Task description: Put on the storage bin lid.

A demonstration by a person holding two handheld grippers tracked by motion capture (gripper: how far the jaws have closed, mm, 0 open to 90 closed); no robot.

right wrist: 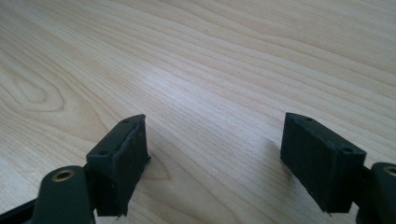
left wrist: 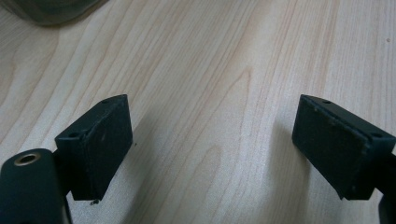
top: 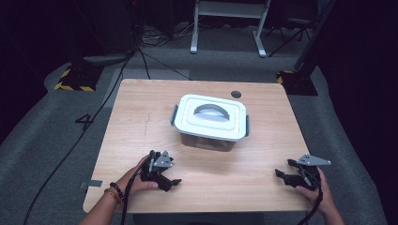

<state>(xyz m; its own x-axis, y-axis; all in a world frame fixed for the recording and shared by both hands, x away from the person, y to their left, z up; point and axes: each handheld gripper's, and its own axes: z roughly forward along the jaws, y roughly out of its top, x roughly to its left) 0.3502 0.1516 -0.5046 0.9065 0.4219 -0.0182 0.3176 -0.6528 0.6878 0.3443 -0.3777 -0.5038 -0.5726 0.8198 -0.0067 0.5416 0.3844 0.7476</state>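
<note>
One box on the table, a bit back of centre and towards the right, well apart from both grippers. White snap-on lid, grey fold-flat handle lying in a recess on top, grey clips on the short ends (left clip, right clip). Body below the lid is clear or smoky plastic; I can't tell what is inside, if anything.

Handling, my guess: rigid moulded plastic, light unless loaded, smooth and a bit slippery on the walls. Lid rim overhangs, so a pinch under the rim or on a clip tab should bite better than the bare side. Handle is the obvious lift point but lies flat, so it needs tipping up first. Not fragile; the clips are the weak bit.

Orientation: long axis runs left to right across the table, turned slightly, right end nearer the person. Lid faces up, handle runs along the long axis.

Left gripper sits low at the near edge, left of centre, jaws pointing right. Its own view shows the jaws apart, bare wood between the pads, nothing held; a corner of the box shows top left.

Right gripper is at the near right, jaws pointing left, spread wide and empty over bare wood.
</note>
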